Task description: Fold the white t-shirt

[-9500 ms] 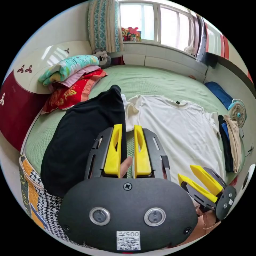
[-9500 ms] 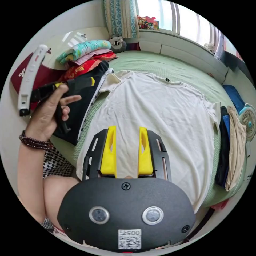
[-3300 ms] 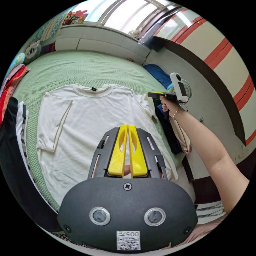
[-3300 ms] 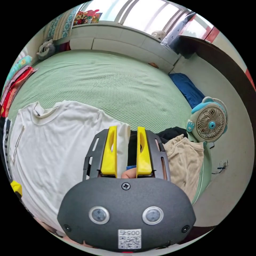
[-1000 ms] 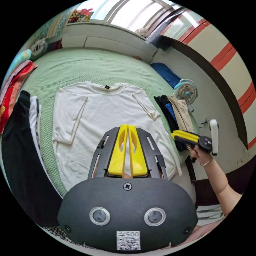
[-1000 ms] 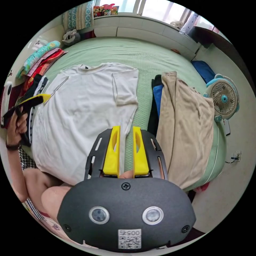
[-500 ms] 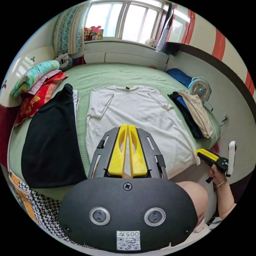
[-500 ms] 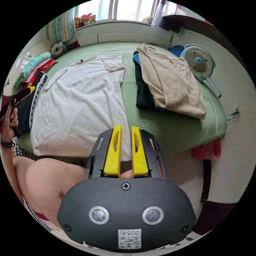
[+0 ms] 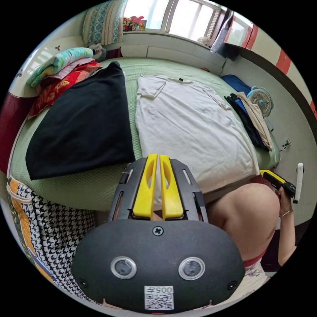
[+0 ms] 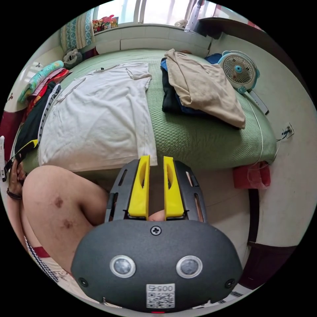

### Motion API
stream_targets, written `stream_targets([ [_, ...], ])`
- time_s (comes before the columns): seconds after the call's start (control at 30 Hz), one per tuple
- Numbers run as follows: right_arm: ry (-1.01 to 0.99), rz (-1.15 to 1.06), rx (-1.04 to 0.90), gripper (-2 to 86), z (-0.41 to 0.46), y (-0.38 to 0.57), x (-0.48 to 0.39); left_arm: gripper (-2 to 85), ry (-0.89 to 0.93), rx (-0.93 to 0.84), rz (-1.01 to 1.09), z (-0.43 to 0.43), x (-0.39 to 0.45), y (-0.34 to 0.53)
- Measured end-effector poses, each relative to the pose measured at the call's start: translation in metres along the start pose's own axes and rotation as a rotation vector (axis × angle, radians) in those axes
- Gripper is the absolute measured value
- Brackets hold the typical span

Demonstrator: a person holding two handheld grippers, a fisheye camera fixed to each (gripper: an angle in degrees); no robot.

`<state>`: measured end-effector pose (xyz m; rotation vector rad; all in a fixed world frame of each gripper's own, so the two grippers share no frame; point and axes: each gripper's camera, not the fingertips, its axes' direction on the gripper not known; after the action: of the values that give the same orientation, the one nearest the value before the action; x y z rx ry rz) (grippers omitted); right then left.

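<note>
— What has changed since a second ago?

— Both my hands have pulled back from the bed. A second ago my left gripper [image 9: 158,191] hung over the white t-shirt [image 9: 191,125]; now it sits off the near edge of the green mattress [image 9: 76,188], above the shirt's hem, with my bare knee [image 9: 244,211] beside it. My right gripper [image 10: 155,186] has dropped below the mattress edge too — in the left gripper view I see it small by my knee [image 9: 275,180].

— And the jaws?

— The left pair is nearly together, a thin slit between the yellow tips, nothing in it. The right pair stands a little apart, also empty.

— Where does the shirt lie?

— Flat on the mattress, collar toward the window, both short sleeves folded inward, hem hanging slightly over the near edge. The cloth is soft and matte with faint creases.

— What is around it?

— On one side a black garment [image 9: 79,125], smooth and dark, with a pile of folded blankets [image 9: 56,76] behind it. On the other side a beige garment [image 10: 204,89] draped over dark clothes [image 10: 171,95], and past them a small round fan [image 10: 238,71]. The mattress cover has a honeycomb weave.

— Anything hard to make out?

— The dark pile is mostly covered by the beige cloth, so I cannot tell how many pieces it holds. My left hand [image 10: 15,171] is cut off at the edge of the right gripper view.
</note>
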<state>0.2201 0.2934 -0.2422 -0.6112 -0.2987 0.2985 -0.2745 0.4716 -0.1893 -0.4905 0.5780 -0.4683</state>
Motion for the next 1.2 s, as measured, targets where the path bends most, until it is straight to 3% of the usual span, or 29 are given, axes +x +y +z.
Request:
stream_targets([
  [0.13,0.010,-0.001,0.001,2.7,-0.020,0.015,-0.003,6.6,-0.024,-0.057,-0.100,-0.001,-0.019,0.023],
  [0.33,0.023,-0.011,-0.012,2.7,-0.042,0.027,-0.008,9.5,0.009,-0.060,-0.080,-0.009,-0.026,0.048],
  [1.2,0.044,-0.044,0.020,2.8,-0.114,0.039,0.000,9.5,0.047,-0.061,-0.133,-0.055,-0.050,0.111],
])
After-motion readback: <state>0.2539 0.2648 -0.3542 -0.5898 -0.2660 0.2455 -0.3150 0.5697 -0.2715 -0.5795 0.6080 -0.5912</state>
